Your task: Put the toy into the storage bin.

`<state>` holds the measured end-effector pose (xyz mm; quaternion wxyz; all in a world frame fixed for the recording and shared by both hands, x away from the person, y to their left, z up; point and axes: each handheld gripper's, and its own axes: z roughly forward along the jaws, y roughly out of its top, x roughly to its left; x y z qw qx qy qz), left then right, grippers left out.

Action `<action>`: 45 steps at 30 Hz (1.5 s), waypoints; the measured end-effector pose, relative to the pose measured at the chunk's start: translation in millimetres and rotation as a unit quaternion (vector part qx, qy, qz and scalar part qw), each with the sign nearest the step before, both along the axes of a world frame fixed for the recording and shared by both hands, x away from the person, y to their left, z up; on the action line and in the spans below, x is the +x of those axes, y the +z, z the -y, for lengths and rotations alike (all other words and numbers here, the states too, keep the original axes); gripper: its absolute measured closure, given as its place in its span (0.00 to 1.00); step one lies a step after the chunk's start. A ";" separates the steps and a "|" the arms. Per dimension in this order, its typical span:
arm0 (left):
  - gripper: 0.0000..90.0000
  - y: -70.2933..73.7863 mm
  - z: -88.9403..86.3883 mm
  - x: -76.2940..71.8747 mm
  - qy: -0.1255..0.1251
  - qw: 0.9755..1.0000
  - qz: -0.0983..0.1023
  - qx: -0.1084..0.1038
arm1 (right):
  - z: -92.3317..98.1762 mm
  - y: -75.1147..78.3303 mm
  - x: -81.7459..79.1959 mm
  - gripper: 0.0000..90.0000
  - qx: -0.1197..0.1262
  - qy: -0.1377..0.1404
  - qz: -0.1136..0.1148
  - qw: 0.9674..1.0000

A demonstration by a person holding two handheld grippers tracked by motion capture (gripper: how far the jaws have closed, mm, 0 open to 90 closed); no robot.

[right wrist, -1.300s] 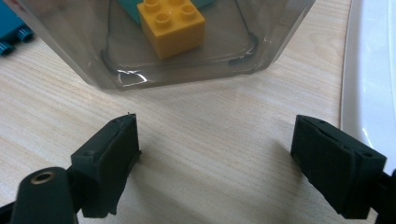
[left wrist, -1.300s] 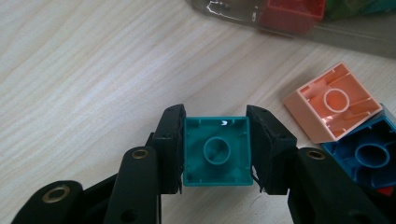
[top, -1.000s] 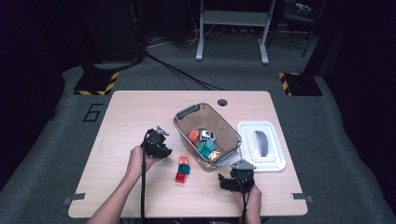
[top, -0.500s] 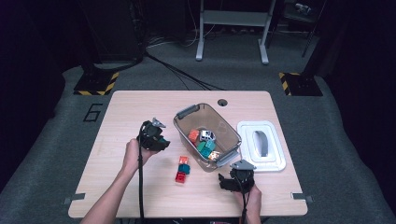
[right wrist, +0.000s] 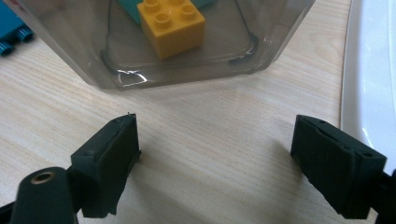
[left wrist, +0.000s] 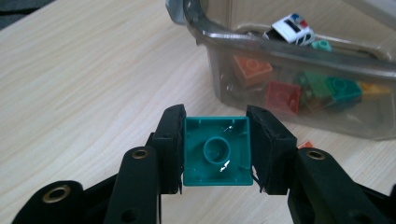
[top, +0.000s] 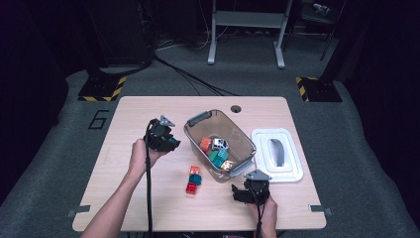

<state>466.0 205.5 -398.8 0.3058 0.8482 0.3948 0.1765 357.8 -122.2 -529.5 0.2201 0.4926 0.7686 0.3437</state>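
Between the jaws of the left gripper (left wrist: pixel 217 151), a small teal plastic building brick (left wrist: pixel 217 150) sits clamped by its flat opposite sides. It looks light, rigid and smooth, so a square squeeze on those walls should hold it. The right gripper (right wrist: pixel 215 154) stands wide apart and empty just before the clear plastic bin (right wrist: pixel 84 51).

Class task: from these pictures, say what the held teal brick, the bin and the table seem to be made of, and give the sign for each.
Teal brick: glossy moulded plastic, judging by the highlights and the hollow underside with its tube.
Bin: clear, smoky plastic; the bricks show through its wall.
Table: pale wood or wood-look laminate with a matte finish; printed or real grain cannot be told.
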 end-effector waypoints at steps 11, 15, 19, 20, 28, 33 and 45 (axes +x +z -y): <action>0.66 26.7 7.7 5.0 -0.003 1.000 0.024 -0.002 | -0.1 0.0 -0.1 0.16 0.000 0.000 0.000 1.000; 0.66 36.4 11.3 8.2 -0.002 0.999 0.033 -0.003 | -0.1 0.0 -0.1 0.16 0.000 0.000 0.000 1.000; 0.66 42.2 17.7 11.6 -0.004 0.999 0.039 -0.002 | -0.1 -0.1 0.1 0.16 0.000 0.001 0.001 1.000; 0.66 43.9 19.9 12.8 -0.005 0.999 0.039 -0.002 | -0.3 -0.1 -0.2 0.16 0.002 -0.001 0.000 1.000; 0.66 51.1 35.6 19.5 -0.015 0.999 0.050 0.002 | -0.3 0.0 -0.3 0.16 0.002 -0.002 -0.001 1.000; 0.66 48.9 45.9 23.8 -0.025 0.999 0.043 0.005 | 0.0 -0.1 0.2 0.16 0.001 0.001 0.001 1.000; 0.65 32.7 66.0 32.9 -0.046 0.999 0.019 0.012 | 0.0 -0.1 0.0 0.16 0.001 0.000 0.000 1.000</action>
